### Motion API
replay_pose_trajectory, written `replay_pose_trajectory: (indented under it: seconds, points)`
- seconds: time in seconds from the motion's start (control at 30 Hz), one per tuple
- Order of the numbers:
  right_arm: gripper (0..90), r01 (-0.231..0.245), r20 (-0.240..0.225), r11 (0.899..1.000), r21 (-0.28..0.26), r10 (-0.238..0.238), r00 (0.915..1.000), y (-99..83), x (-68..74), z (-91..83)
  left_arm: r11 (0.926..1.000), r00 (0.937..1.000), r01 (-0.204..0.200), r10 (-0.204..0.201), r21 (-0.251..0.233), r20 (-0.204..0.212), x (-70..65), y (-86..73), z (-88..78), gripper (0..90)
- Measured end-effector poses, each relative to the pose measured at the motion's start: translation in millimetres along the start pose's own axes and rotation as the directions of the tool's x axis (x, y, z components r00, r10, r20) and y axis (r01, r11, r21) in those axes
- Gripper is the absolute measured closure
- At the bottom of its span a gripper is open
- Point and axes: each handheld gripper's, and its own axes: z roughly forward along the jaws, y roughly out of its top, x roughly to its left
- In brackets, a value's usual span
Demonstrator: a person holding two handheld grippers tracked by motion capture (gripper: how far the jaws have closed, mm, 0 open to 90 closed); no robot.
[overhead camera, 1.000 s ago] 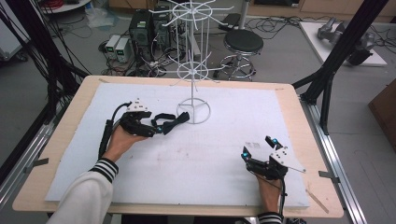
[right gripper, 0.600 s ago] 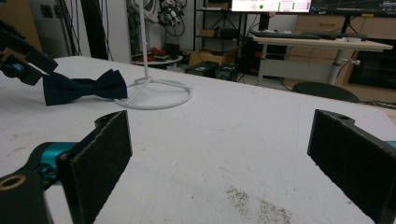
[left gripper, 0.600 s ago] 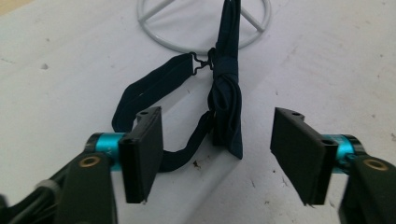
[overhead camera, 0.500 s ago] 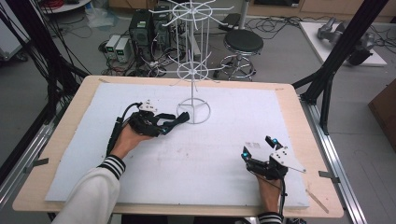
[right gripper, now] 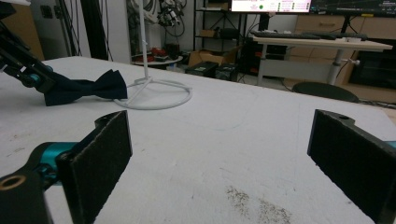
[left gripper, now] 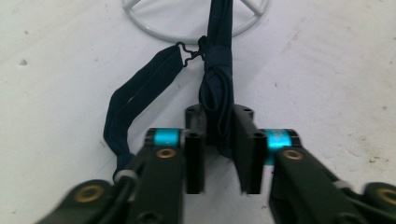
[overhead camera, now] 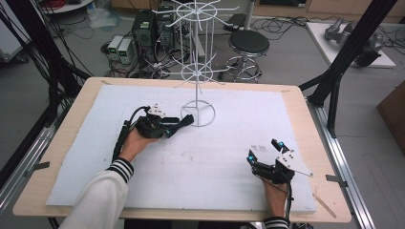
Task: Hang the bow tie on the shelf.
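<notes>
- The counter (overhead camera: 296, 124) fills the middle of the high view, a pale foam sheet on a wooden board, bare apart from the pieces in play.
- Next in size, the white wire rack (overhead camera: 198, 71) stands at upper centre of the frame, a tall pole with spoked hoops, and its ring base (overhead camera: 210, 117) sits on the sheet.
- Left of centre, the left tool (overhead camera: 167, 125) lies low and points right toward that ring; it is clamped tight on a dark navy bow tie (left gripper: 215, 70).
- From the left gripper view, the tie's knot sits between the closed jaws at mid-frame, its far end reaches across the ring base at the top edge, and its strap (left gripper: 133, 100) trails down the left side with a small hook (left gripper: 188, 52) at the tip.
- Lower right of the high view, the right tool (overhead camera: 264, 153) waits well apart from the rack, jaws spread wide and holding nothing.
- The right gripper view shows the bow tie at upper left, flat on the sheet just beside the ring.
- My read: the step in hand is bringing the tie to the rack, probably to hang it.
- The next move calls for a lift up to a spoke, and likely the idle tool to free that strap and hook.
</notes>
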Motion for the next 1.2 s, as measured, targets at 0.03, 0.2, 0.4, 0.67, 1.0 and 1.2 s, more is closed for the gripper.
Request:
replay_pose_trajectory:
  seconds: [0.03, 0.2, 0.4, 0.67, 1.0, 1.2]
  points:
    - [5.4, 0.006, 0.001, 1.000, -0.004, -0.006, 1.0000, 0.0, -0.4, 0.2, 1.0000, 0.9999, -0.008, 0.008, -0.004, -0.010, -0.5, 0.8, -1.7, 83.3]
    - [5.5, 0.003, 0.001, 1.000, -0.004, -0.003, 1.0000, 0.1, -0.3, 0.2, 0.9995, 0.9998, -0.017, 0.017, -0.028, -0.005, -1.0, 1.5, -5.8, 86.3]
    - [5.5, 0.006, 0.001, 1.000, -0.003, -0.006, 1.0000, 0.0, -0.4, 0.2, 0.9945, 0.9996, -0.012, 0.015, -0.104, 0.024, 1.1, 2.0, -16.2, 87.0]
    - [5.5, 0.002, 0.001, 1.000, 0.000, -0.002, 1.0000, 0.0, 0.0, 0.0, 0.9735, 0.9968, -0.029, 0.045, -0.227, 0.065, 0.3, 4.6, -32.9, 87.1]
    - [5.5, 0.003, 0.002, 1.000, 0.000, -0.003, 1.0000, 0.0, 0.1, 0.0, 0.9206, 0.9871, -0.086, 0.130, -0.381, 0.093, -7.7, 9.2, -54.1, 87.1]
    - [5.5, 0.000, 0.002, 1.000, 0.000, 0.000, 1.0000, 0.0, 0.2, 0.0, 0.8880, 0.9827, -0.091, 0.153, -0.451, 0.104, -10.2, 10.5, -68.6, 87.1]
